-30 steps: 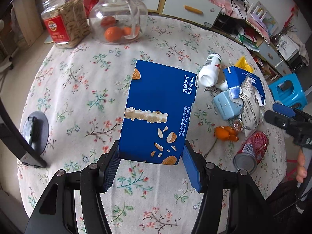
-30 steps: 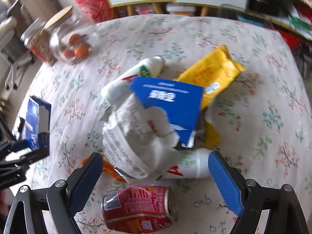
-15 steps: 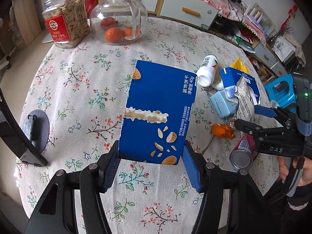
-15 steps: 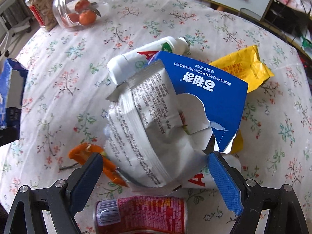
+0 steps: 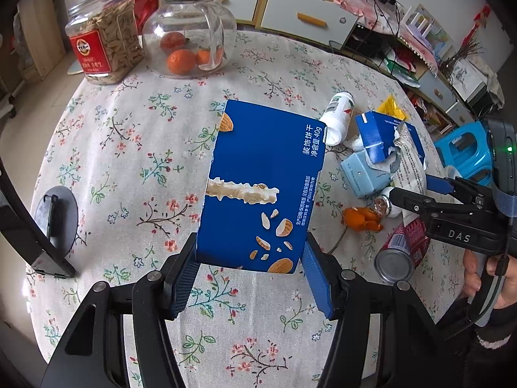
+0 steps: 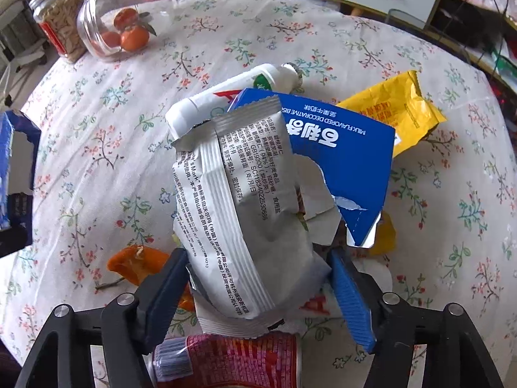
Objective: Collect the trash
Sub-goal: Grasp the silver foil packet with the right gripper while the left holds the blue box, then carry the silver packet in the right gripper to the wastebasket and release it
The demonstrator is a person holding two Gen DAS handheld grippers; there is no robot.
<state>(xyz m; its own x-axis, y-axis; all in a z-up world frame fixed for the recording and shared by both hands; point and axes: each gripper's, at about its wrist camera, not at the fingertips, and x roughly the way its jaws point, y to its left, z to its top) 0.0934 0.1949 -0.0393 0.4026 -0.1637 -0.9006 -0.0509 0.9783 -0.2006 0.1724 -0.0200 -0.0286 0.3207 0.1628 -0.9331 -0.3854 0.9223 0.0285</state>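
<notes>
The right gripper (image 6: pixel 258 278) has advanced and closed around the silver wrapper (image 6: pixel 245 200); pickup appears imminent. The left gripper (image 5: pixel 248 278) stays clamped on the blue box (image 5: pixel 258 187).

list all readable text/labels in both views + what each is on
"净含量:40g": blue biscuit box in left claw.
"MILK FLAVORED DECORATIVE BIS…", upside down: torn blue box.
"GB/19300": silver wrapper between right claw fingers.
"DAS": right claw body, left view.
Nut jar label, red can: unreadable.
</notes>
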